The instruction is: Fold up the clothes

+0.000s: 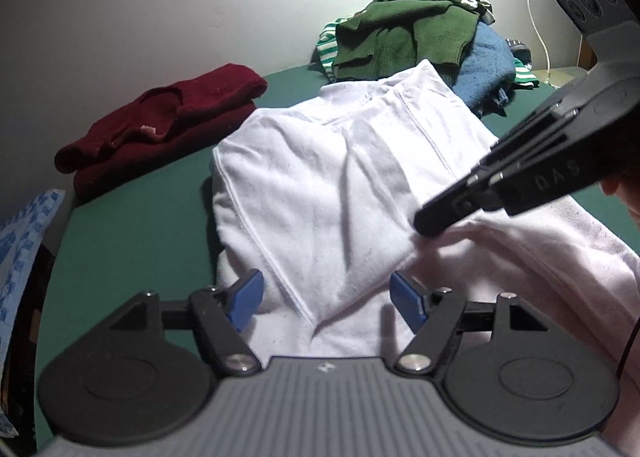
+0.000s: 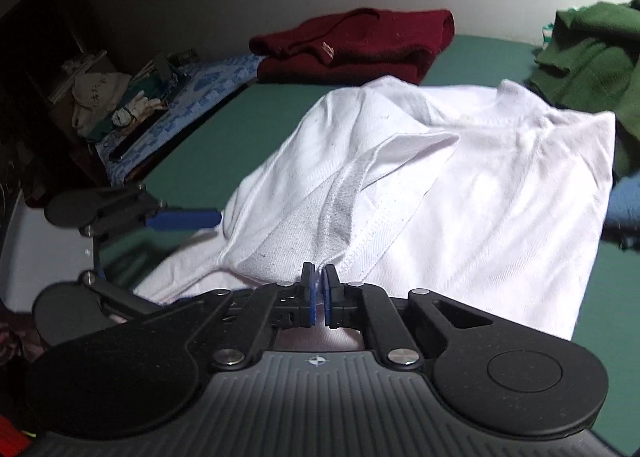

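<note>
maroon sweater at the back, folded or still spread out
Folded. The maroon sweater lies doubled in stacked layers as a compact bundle on the green table, apart from the white shirt.

I see a white shirt (image 2: 460, 193) of smooth woven cotton, its hem stitching raised and slightly grey. My right tongs (image 2: 319, 295) are matt black plastic with blue rubbery pads (image 2: 329, 297) and shiny metal rivets; my left tongs (image 1: 326, 303) look the same. The tabletop (image 1: 132, 225) wears flat, matt green cloth. The maroon sweater (image 1: 160, 129) and green sweater (image 1: 404, 31) are fuzzy, coarse knits.
</note>
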Demonstrator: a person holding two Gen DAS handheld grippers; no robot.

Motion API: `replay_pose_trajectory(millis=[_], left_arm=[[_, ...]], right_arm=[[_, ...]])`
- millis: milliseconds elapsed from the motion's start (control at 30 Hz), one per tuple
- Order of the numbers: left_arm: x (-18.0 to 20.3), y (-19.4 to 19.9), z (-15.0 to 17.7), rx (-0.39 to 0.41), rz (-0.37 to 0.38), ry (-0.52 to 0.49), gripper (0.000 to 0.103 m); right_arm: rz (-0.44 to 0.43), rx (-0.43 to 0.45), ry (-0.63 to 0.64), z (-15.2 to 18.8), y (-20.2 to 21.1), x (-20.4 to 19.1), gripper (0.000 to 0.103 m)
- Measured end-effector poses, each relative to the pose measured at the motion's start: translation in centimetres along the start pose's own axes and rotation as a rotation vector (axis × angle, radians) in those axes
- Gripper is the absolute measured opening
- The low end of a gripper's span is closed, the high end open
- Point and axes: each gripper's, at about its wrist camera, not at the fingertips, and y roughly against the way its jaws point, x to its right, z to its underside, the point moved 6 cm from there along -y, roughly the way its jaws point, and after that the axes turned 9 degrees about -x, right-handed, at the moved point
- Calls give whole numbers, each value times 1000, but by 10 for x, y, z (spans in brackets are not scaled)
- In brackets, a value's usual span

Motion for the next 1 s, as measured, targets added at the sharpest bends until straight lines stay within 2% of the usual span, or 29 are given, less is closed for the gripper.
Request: replay_pose_trajectory(millis=[100, 167, 233, 267, 400, 567, 633, 667, 700, 733, 767, 900, 1000], left_arm=[[8, -7, -2, -3, -14, -52, 71], [13, -9, -4, 4, -27, -87, 71], [16, -7, -7, 14, -17, -100, 72], [19, -8, -8, 16, -14, -106, 72], [33, -13, -15, 19, 11, -135, 70], [49, -21, -24, 36, 46, -140, 66], [48, -25, -29, 28, 69, -113, 57], [48, -26, -31, 22, 86, -98, 45], [47, -27, -32, 16, 104, -85, 33], [46, -27, -34, 12, 115, -76, 29], [45, -26, -35, 14, 119, -73, 21], [44, -15, -43, 43, 147, -52, 9], [49, -5, -52, 70, 185, -43, 7]], right_arm=[[15, 18, -62, -3, 2, 7, 11], [23, 54, -116, -7, 6, 13, 29], [25, 142, -224, -19, 16, 29, 46], [25, 167, -283, -24, 16, 38, 46], [21, 212, -418, -47, 2, 63, 43], [70, 243, -484, -67, -21, 86, 42], [72, 254, -469, -71, -26, 89, 33], [76, 250, -457, -72, -28, 89, 27], [82, 237, -446, -72, -30, 88, 11], [86, 221, -434, -72, -32, 88, 4], [92, 219, -423, -71, -30, 88, 3], [101, 316, -395, -70, -1, 85, 3], [118, 368, -408, -68, 17, 90, 3]])
